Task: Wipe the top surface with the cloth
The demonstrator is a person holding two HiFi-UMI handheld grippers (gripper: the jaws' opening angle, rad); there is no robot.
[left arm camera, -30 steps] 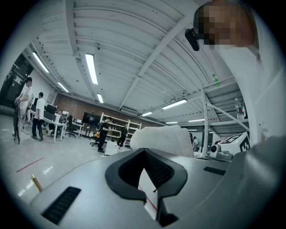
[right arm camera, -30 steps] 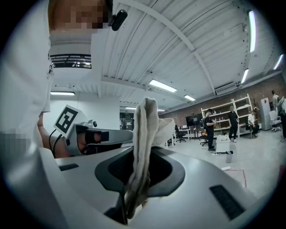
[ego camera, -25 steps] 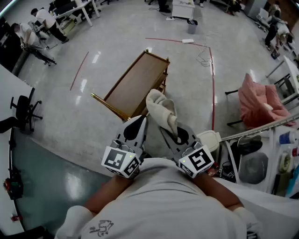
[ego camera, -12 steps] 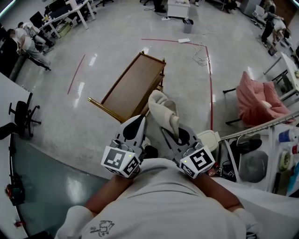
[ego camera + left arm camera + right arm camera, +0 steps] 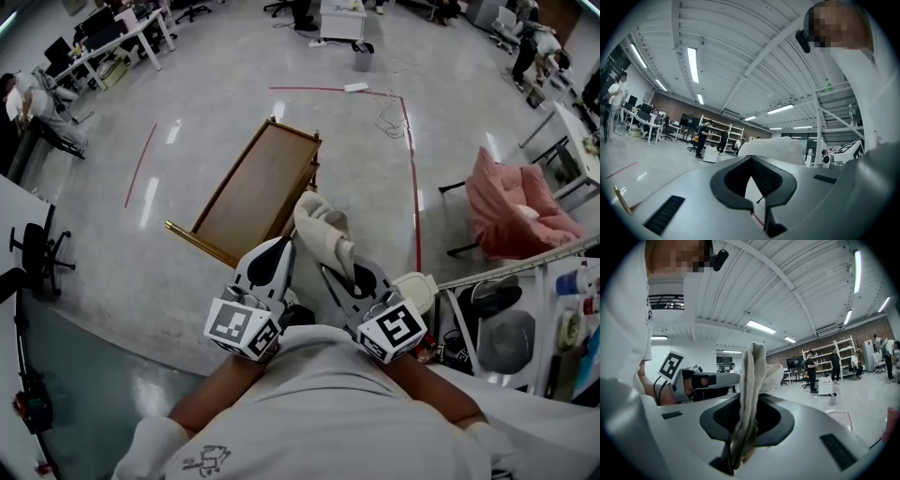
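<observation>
The right gripper point(image 5: 345, 272) is held close to the person's chest, its jaws pressed together on the lower end of a cream-white cloth point(image 5: 323, 230). In the right gripper view the cloth point(image 5: 752, 380) rises in a bunched, folded strip from between the jaws of the right gripper point(image 5: 736, 451) and flops over at its top. The left gripper point(image 5: 284, 242) is just beside it at the same height, and in its own view the left gripper point(image 5: 759, 206) has its jaws closed tip to tip with nothing between them; the cloth shows only as a pale mound beyond. Both marker cubes sit against the person's light shirt. The wooden table point(image 5: 258, 187) stands on the shiny grey floor point(image 5: 187, 112) ahead of the grippers, turned at an angle, its brown top bare inside a low raised rim. In the head view the top of the cloth overlaps the table's near right corner, but the cloth is held in the air and does not lie on the top. A red tape line point(image 5: 412, 169) runs along the floor past the table's right side, and a pink padded chair point(image 5: 511, 202) stands further right.
</observation>
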